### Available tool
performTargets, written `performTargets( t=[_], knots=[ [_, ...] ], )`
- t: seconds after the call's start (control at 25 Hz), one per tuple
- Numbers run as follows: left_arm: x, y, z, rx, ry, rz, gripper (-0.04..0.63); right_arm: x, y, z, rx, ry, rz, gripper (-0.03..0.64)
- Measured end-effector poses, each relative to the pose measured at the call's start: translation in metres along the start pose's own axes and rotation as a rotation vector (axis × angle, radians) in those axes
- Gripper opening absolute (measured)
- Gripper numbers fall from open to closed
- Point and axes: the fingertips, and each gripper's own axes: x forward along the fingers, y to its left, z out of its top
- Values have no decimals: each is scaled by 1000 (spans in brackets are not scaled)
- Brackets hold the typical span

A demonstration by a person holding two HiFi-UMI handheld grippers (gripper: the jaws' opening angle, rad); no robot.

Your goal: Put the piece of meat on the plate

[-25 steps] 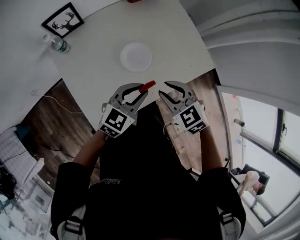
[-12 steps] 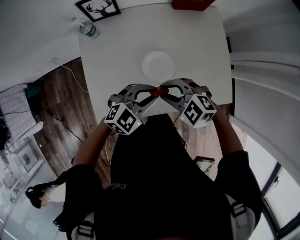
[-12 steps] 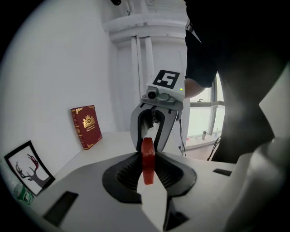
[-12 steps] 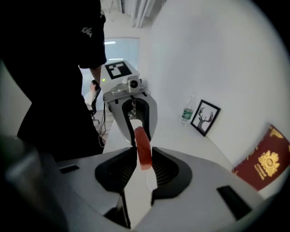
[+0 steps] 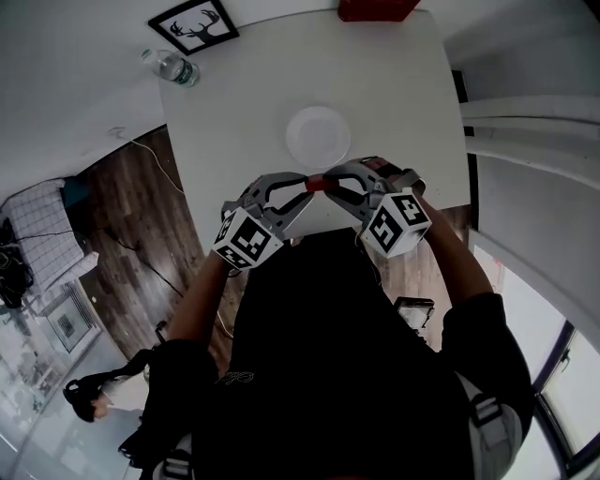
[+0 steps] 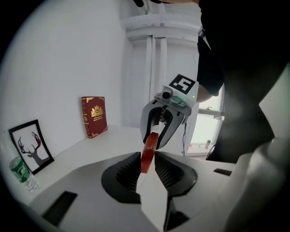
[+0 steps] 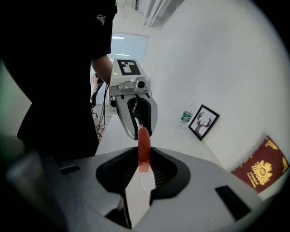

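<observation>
A red strip of meat (image 5: 317, 184) hangs in the air between my two grippers, above the near edge of the white table (image 5: 225, 122). My left gripper (image 5: 305, 184) is shut on one end of it (image 6: 148, 152). My right gripper (image 5: 330, 183) faces the left one, its jaws closing round the other end (image 7: 143, 152); thin gaps still show beside the meat. The white plate (image 5: 318, 136) lies empty just beyond both grippers.
A water bottle (image 5: 172, 66) and a framed deer picture (image 5: 192, 25) stand at the table's far left corner. A red book (image 5: 377, 9) leans at the far edge. Wooden floor lies left of the table, and a person's hand (image 5: 84, 398) shows at the lower left.
The two grippers have come together above the table's near edge. The right gripper has rolled and moved onto the meat's free end, and its jaws have narrowed round it.
</observation>
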Motion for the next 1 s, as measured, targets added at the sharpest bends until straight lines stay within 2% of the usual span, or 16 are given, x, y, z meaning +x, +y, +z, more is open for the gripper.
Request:
performTargets(
  t=[0.08,0.12,0.16,0.28,0.44,0.56,0.68,0.84,1.0],
  knots=[
    [-10,9,-7,-68,-15,52,80,1,-3,-3,2,31,-38,97],
    [-16,15,-11,-115,-31,88,18,0,-4,-5,8,47,-55,97],
    [-21,21,-14,-163,-50,121,3,-1,-5,-8,21,60,-68,97],
    [-34,35,-24,-256,-74,204,3,-5,-14,-17,75,86,-116,97],
    [-40,44,-43,-342,-47,316,3,-2,-26,-33,124,160,-208,97],
    [-42,45,-53,-423,-52,346,3,10,-31,-49,115,218,-239,97],
    [-42,41,-63,-451,-27,354,3,27,-32,-68,73,267,-248,97],
    [-40,38,-72,-525,-26,385,3,41,-33,-86,-46,364,-274,97],
    [-45,41,-83,-569,-16,447,3,56,-35,-93,-61,396,-281,97]
  ],
)
